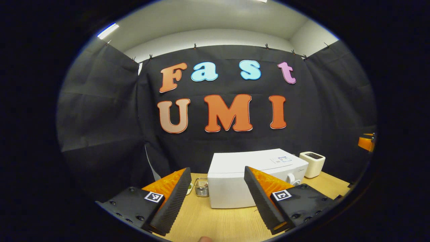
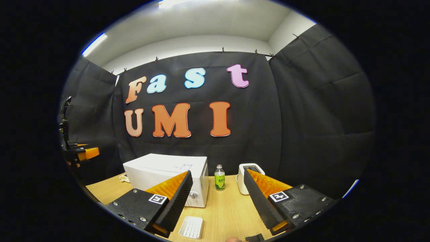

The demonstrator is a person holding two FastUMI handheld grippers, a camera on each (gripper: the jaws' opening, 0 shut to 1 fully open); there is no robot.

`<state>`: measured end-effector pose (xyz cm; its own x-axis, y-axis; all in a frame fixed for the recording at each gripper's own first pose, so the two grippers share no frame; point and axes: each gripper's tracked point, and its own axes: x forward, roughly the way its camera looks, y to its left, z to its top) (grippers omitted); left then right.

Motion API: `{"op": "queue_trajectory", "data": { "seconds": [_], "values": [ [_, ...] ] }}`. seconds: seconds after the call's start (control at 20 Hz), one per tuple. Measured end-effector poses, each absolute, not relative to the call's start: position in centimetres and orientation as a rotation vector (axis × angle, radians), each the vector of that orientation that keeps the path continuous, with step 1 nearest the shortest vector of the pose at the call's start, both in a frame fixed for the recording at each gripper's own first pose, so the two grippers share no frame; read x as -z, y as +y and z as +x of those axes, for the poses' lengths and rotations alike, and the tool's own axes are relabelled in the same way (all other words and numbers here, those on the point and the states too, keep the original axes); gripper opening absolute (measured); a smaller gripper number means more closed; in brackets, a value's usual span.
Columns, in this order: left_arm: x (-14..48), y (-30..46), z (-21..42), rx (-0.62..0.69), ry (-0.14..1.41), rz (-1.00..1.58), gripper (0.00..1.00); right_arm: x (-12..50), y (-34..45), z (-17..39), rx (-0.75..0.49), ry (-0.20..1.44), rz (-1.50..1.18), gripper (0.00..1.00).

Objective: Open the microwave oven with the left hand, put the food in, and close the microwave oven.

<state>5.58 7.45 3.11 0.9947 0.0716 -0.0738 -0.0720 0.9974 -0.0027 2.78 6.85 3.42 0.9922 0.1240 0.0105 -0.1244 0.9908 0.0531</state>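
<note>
Each claw, left (image 1: 216,201) and right (image 2: 218,201), gapes before the boxy white microwave (image 1: 235,181).

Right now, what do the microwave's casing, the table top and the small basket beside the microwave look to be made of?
Microwave: white casing, smooth with a matte look, likely painted sheet metal, though plastic is possible. Table: light wood-grain surface, probably laminate or veneer. Basket: thin shiny wires forming a mesh, apparently metal.

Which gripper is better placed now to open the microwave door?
Probably the left gripper: its open jaws frame the closed white box-shaped microwave directly ahead. The right gripper faces mostly past it.
</note>
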Motion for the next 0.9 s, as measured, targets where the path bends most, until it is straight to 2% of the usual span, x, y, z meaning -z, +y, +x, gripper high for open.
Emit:
{"op": "queue_trajectory", "data": {
  "seconds": [0.05, 0.25, 0.3, 0.35, 0.4, 0.55, 0.6, 0.65, 0.75, 0.8, 0.9],
  "values": [
    [-3.3, 8.1, 5.4, -0.085, 0.070, -0.003, 1.00, -3.4, 6.8, 2.7, -0.125, -0.006, 0.045, 0.95],
    [-4.6, 9.1, 5.0, -0.116, 0.040, -0.002, 1.00, -4.1, 6.4, 2.0, -0.119, -0.011, 0.039, 0.95],
    [-4.7, 9.4, 5.0, -0.118, 0.044, -0.006, 0.96, -4.2, 6.2, 1.9, -0.117, -0.013, 0.040, 0.95],
    [-4.9, 9.5, 5.0, -0.119, 0.045, -0.005, 0.96, -4.3, 6.1, 1.8, -0.114, -0.015, 0.042, 0.95],
    [-5.1, 9.7, 5.1, -0.124, 0.048, 0.001, 1.00, -4.3, 5.9, 1.6, -0.112, -0.016, 0.042, 0.95],
    [-5.8, 10.2, 4.7, -0.135, 0.037, 0.010, 1.00, -4.3, 5.8, 1.3, -0.112, -0.013, 0.038, 0.95],
    [-5.8, 10.1, 4.6, -0.130, 0.035, 0.006, 0.96, -4.4, 5.8, 1.3, -0.113, -0.012, 0.037, 0.95],
    [-5.7, 10.3, 4.7, -0.136, 0.036, 0.009, 1.00, -4.4, 5.9, 1.4, -0.115, -0.013, 0.036, 0.95],
    [-5.3, 10.9, 4.7, -0.156, 0.044, 0.020, 1.00, -4.4, 6.0, 1.6, -0.119, -0.009, 0.038, 0.95],
    [-5.1, 10.6, 4.7, -0.151, 0.047, 0.004, 0.96, -4.3, 6.3, 1.7, -0.126, -0.006, 0.039, 0.95],
    [-4.4, 10.3, 5.0, -0.131, 0.069, -0.040, 0.95, -4.2, 6.7, 1.8, -0.132, -0.001, 0.034, 0.95]
  ]
}}
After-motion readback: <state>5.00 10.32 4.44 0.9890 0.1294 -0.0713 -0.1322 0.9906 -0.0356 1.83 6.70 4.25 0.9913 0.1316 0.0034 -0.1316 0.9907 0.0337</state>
